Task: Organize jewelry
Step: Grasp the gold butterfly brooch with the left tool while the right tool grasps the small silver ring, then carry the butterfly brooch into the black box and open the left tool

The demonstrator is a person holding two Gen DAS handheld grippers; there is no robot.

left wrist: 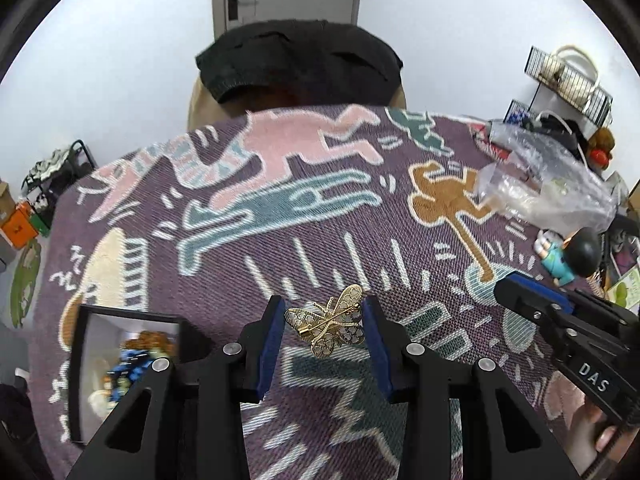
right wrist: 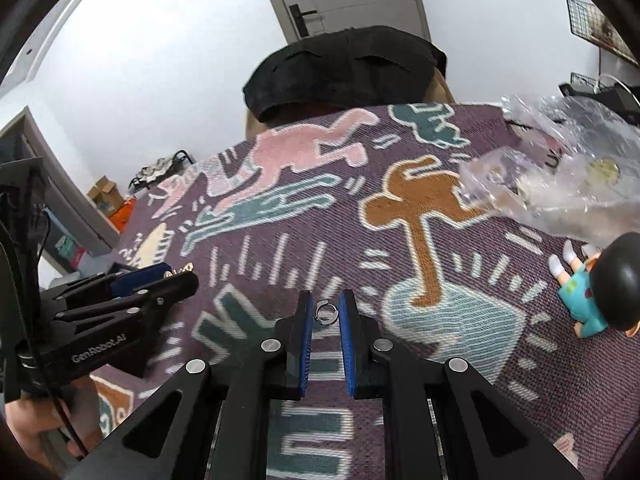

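Black tray (left wrist: 80, 360) holds blurred blue and brown jewelry (left wrist: 136, 356).

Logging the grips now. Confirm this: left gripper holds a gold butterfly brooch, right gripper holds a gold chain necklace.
Wrong on the right side. The right gripper holds a small silver ring, not a necklace, as the right wrist view shows. The left gripper does hold the gold butterfly brooch.

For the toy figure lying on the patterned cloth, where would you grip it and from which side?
Take the toy figure across its teal body, from above. It lies flat on the cloth, legs toward the plastic bag; the torso is narrower than the round black head, which looks likely to slip.
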